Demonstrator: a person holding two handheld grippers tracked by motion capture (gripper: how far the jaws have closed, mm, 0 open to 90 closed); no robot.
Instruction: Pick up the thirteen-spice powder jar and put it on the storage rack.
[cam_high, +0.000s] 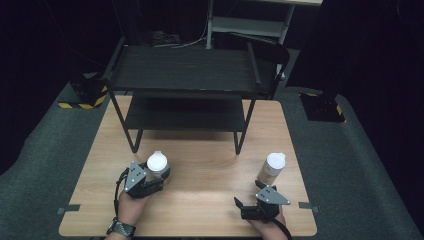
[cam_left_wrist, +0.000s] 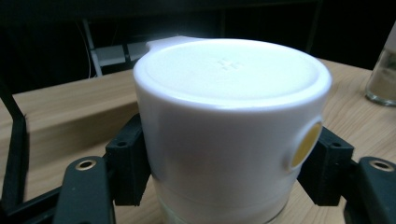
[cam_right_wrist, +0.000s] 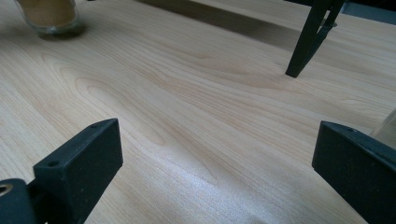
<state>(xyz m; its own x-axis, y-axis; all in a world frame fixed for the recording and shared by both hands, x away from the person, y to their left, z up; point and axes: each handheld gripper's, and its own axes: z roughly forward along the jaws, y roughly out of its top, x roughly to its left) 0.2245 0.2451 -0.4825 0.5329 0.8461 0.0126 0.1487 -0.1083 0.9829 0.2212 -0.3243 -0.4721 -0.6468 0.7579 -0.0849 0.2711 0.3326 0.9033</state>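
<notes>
So starting on the left: the left gripper (cam_high: 159, 176) is clamped around the left jar (cam_high: 157, 166), a glass jar with a white flip-top lid, sitting on the wooden table (cam_high: 210, 165) just in front of the black two-tier shelf (cam_high: 185, 85). In the left gripper view the pads (cam_left_wrist: 128, 163) look to be pressing on the white cap (cam_left_wrist: 229, 116) rather than the glass below it, and that's my main worry: if that cap is only pushed on, lifting could pop it off or let the jar swing and drop, I reckon. Smooth plastic could also slip between the pads if the squeeze is light. The shelf's front left leg (cam_high: 134, 142) is near, so a careless lift toward the shelf might clip it or the lower tier's edge. Moving right, the right jar (cam_high: 272, 169), same kind, tan stuff inside, stands near the table's right side, untouched. The right gripper (cam_high: 247, 202) sits just short of it near the front edge, jaws spread wide with nothing between them. Looks like it's angled a bit off the jar, so pushing straight in could nudge the glass with one jaw and tip it toward the edge.
</notes>
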